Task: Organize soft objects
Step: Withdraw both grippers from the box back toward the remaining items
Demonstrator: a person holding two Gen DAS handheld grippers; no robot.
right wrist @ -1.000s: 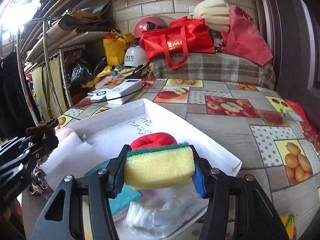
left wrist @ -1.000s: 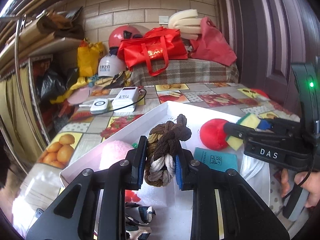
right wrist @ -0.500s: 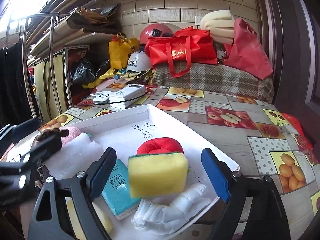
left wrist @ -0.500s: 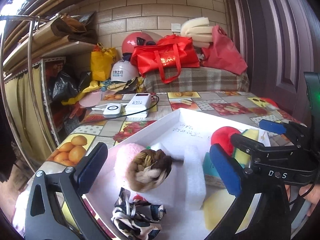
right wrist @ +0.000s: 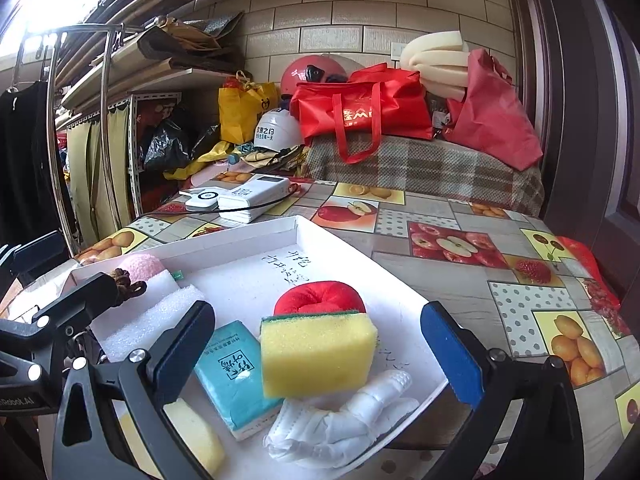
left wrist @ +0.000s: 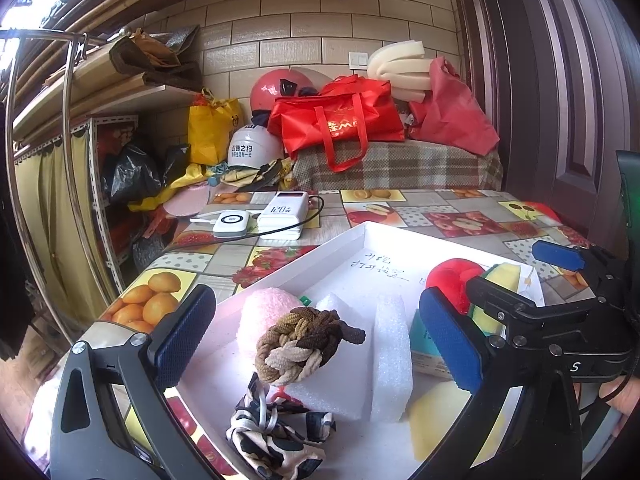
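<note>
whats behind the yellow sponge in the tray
Right behind the yellow sponge sits a red plush apple, its top showing above the sponge's green scouring edge. Its lower part is hidden by the sponge, so whether they touch can't be told.

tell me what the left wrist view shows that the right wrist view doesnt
Only the left wrist view shows the black-and-white patterned cloth at the tray's near edge, and the braided rope knot in full, resting on the white foam sheet.

Only the right wrist view shows the white gloves and the whole teal tissue pack beside the yellow sponge.

Both show the white tray, red plush, pink puff, and the open left gripper and open right gripper.
</note>
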